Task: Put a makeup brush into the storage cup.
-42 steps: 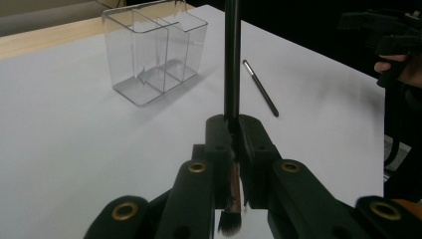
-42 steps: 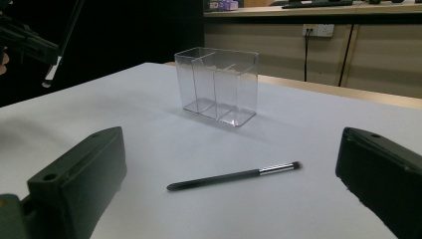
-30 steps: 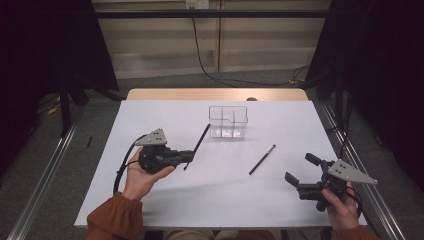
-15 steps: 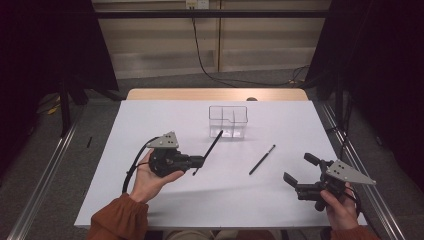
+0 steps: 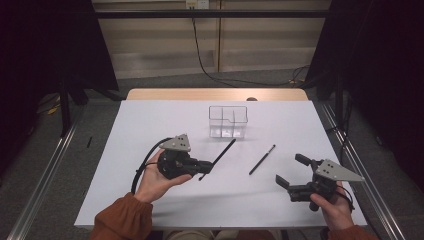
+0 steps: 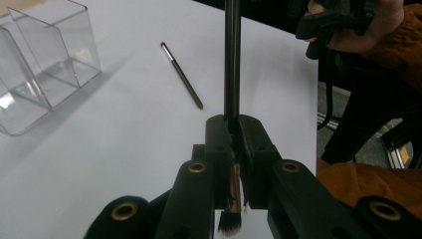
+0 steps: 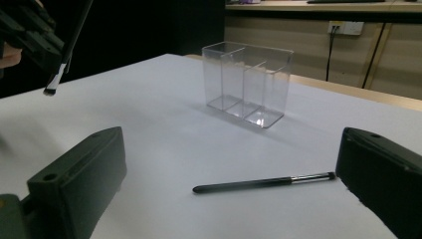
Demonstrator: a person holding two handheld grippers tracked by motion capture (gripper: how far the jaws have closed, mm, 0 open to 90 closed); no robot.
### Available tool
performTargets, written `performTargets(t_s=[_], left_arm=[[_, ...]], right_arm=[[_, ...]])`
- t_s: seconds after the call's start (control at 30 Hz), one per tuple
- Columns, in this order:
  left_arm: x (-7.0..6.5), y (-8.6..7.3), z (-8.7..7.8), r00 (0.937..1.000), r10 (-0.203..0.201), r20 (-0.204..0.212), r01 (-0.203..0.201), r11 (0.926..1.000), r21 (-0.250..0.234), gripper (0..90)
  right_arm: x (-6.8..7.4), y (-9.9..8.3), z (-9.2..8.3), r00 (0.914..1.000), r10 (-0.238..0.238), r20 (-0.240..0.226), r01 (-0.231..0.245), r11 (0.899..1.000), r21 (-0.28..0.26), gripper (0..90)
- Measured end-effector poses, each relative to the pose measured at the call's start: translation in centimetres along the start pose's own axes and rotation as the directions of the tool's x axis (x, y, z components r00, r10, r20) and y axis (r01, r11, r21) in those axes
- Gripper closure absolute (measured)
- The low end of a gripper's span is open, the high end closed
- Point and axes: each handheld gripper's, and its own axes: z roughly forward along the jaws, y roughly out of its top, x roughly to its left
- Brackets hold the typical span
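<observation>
Table [image 5: 150, 125]: white-topped, carrying all items below; places given relative to the clear organizer.

Clear organizer [image 5: 228, 121]: transparent plastic box with inner dividers, upright, compartments empty as far as can be seen, standing toward the far middle of the table.

Left gripper [image 5: 205, 165]: held in the person's left hand [image 5: 155, 175], on the near side of the organizer and slightly to its left, raised off the table. Fingers [image 6: 219, 144] pressed together, pinching the held brush.

Right gripper [image 5: 291, 171]: held in the person's right hand [image 5: 332, 207], near and well to the right of the organizer, close to the table's near right corner. Fingers [image 7: 79, 174] spread wide, nothing between them.

Held brush [image 5: 222, 152]: slim dark makeup brush clamped near its bristle end, bristles pointing back toward the person, handle reaching toward the organizer's near side, tip close to it but apart.

Second brush [image 5: 262, 159]: dark handle, metal ferrule, lying flat on the table, near and to the right of the organizer, between it and the right gripper, touched by neither gripper.
</observation>
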Motion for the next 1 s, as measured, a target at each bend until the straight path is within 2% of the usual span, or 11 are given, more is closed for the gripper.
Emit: performTargets(t_s=[0.17,0.23,0.3,0.4,0.47,0.67,0.7,0.77,0.87,0.9,1.0], left_arm=[[-0.2,0.1,0.4,0.9999,0.004,0.010,-0.004,0.9990,0.045,84.1],[-0.3,0.4,0.5,0.9991,0.041,0.013,-0.042,0.9938,0.103,84.1],[-0.3,0.7,0.5,0.9985,0.043,0.033,-0.047,0.9916,0.121,84.1],[-0.5,1.4,0.4,0.9972,0.063,0.042,-0.069,0.9829,0.171,84.1],[-0.7,1.8,0.4,0.9964,0.075,0.040,-0.082,0.9736,0.213,84.1],[-0.7,2.0,0.5,0.9956,0.074,0.058,-0.087,0.9544,0.285,84.1],[-0.7,2.0,0.6,0.9947,0.081,0.063,-0.097,0.9434,0.317,84.1],[-0.7,2.1,0.7,0.9946,0.085,0.060,-0.100,0.9308,0.351,84.1],[-0.6,2.3,0.7,0.9947,0.089,0.052,-0.102,0.9213,0.375,84.1],[-0.6,2.4,0.7,0.9939,0.097,0.053,-0.110,0.9142,0.390,84.1],[-0.6,2.5,0.8,0.9938,0.099,0.052,-0.111,0.9061,0.408,84.1]], right_arm=[[0.5,0.4,0.6,0.9991,-0.014,-0.040,0.014,1.000,0.001,0.0],[0.5,0.5,0.8,0.9987,-0.014,-0.049,0.015,1.000,0.008,0.0],[0.6,0.7,1.1,0.9979,-0.016,-0.063,0.017,1.000,0.013,0.0],[0.7,1.1,1.6,0.9962,-0.017,-0.086,0.019,1.000,0.018,0.0],[0.8,1.5,1.8,0.9947,-0.021,-0.101,0.026,0.998,0.048,0.0],[1.3,1.9,2.0,0.9883,-0.028,-0.150,0.043,0.994,0.098,0.0],[1.3,1.9,2.1,0.9875,-0.035,-0.153,0.052,0.993,0.103,0.1],[1.4,2.2,2.2,0.9845,-0.037,-0.172,0.058,0.991,0.121,0.1],[1.5,2.6,2.6,0.9797,-0.034,-0.198,0.065,0.986,0.154,0.6],[1.5,2.8,2.7,0.9764,-0.037,-0.213,0.074,0.983,0.165,0.7],[1.4,3.3,3.0,0.9666,-0.035,-0.254,0.089,0.974,0.206,0.8]])
